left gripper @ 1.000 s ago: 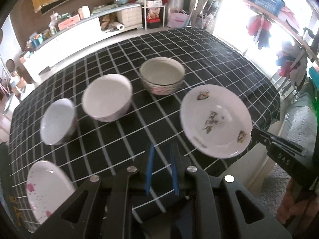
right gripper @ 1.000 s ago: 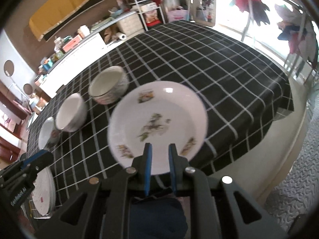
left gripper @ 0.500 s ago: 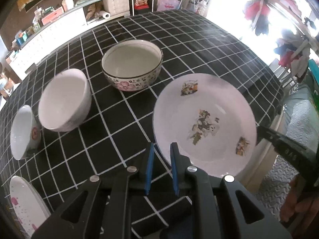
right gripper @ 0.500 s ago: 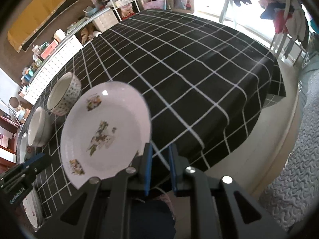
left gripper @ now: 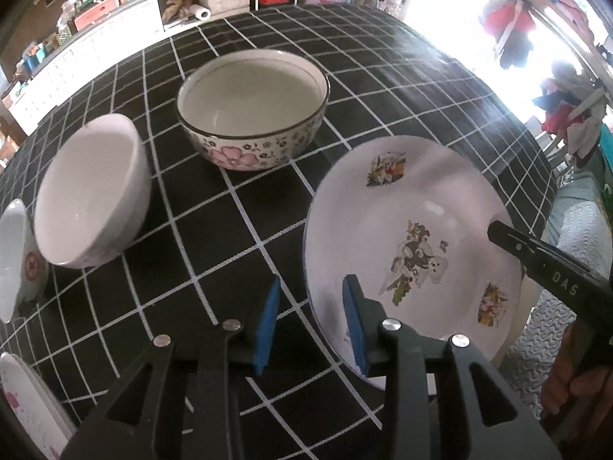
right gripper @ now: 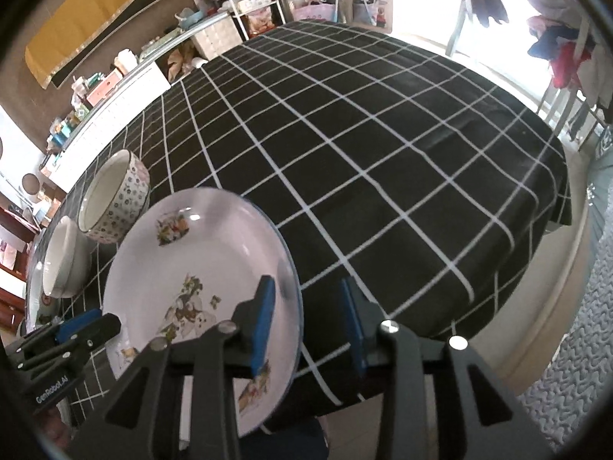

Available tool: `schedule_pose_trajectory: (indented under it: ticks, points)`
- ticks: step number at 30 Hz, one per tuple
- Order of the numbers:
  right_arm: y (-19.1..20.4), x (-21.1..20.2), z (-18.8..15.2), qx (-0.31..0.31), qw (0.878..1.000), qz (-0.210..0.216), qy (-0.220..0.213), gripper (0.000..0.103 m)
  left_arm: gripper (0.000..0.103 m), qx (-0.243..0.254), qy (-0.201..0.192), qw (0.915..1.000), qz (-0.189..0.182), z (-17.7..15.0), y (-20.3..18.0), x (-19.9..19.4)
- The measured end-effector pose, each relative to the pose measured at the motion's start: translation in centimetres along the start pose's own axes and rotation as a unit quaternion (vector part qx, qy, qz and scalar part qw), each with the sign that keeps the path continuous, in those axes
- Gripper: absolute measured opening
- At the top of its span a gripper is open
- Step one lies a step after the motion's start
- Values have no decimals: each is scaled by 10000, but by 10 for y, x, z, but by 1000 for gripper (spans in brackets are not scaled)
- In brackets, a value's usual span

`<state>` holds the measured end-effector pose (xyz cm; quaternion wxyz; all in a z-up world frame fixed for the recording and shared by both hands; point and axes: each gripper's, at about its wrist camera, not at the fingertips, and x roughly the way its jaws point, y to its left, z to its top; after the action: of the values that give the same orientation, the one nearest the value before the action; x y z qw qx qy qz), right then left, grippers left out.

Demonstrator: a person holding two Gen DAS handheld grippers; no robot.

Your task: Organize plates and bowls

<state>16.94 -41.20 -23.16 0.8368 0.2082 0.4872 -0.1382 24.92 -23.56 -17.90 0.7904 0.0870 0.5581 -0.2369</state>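
The bench (right gripper: 383, 145) carries a black cloth with a white grid; it fills both views ahead of the jaws. The right wrist view alone shows its far right corner and the cloth's hanging edge, with bare checked cloth ahead and to the right of the right jaws.

The decorated plate (left gripper: 413, 230) is the largest dish. In the left wrist view it lies just ahead and to the right of the left gripper (left gripper: 312, 322), whose jaws are spread and opening; the plate's near-left rim sits between the two blue pads. Whether either pad touches the rim cannot be told. In the right wrist view the same plate lies ahead and left of the right gripper (right gripper: 306, 320), also spread and opening. Its right rim falls between the pads, close to the left one; contact cannot be told here either.

Each view shows the opposite gripper at the plate's far edge.

The floral bowl (left gripper: 253, 111) stands well ahead of the left jaws, apart from the plate. The plain white bowl (left gripper: 90, 199) sits ahead and left of them. Both appear smaller at the left edge of the right wrist view.

Only the left wrist view shows a small bowl with a red mark (left gripper: 17, 260) at far left, and a pink-speckled plate (left gripper: 27, 406) left of the jaws, cut by the frame.
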Motion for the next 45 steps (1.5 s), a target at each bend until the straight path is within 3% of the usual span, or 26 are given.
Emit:
schedule_pose_trajectory:
  ticks: [3,7,10,19,26,31,45]
  points:
    - [2,2,0,-98,9999,42,-47,38,27,-74,66,10000,-16,2,4,3]
    - [9,5,-3,-219,9996,186,6,24,13,138,23,9998,-147,1,0,4]
    - [11,4,-5,-303,9994,150,-26,24,14,319,-12,9995,-45,-1,-3,2]
    - [39,2,-22,-652,9973,324,109,24,14,8,58,9998,216,-25,27,-11]
    - [89,2,-44,-1046,9926,469,393,25,15,-470,80,9956,811,-53,65,-27]
    - [117,2,-60,-1347,9868,734,518,25,15,-821,173,9928,859,-76,93,-38]
    - [180,2,-86,-2067,9721,855,702,25,16,-1460,105,9831,1097,-121,145,-57]
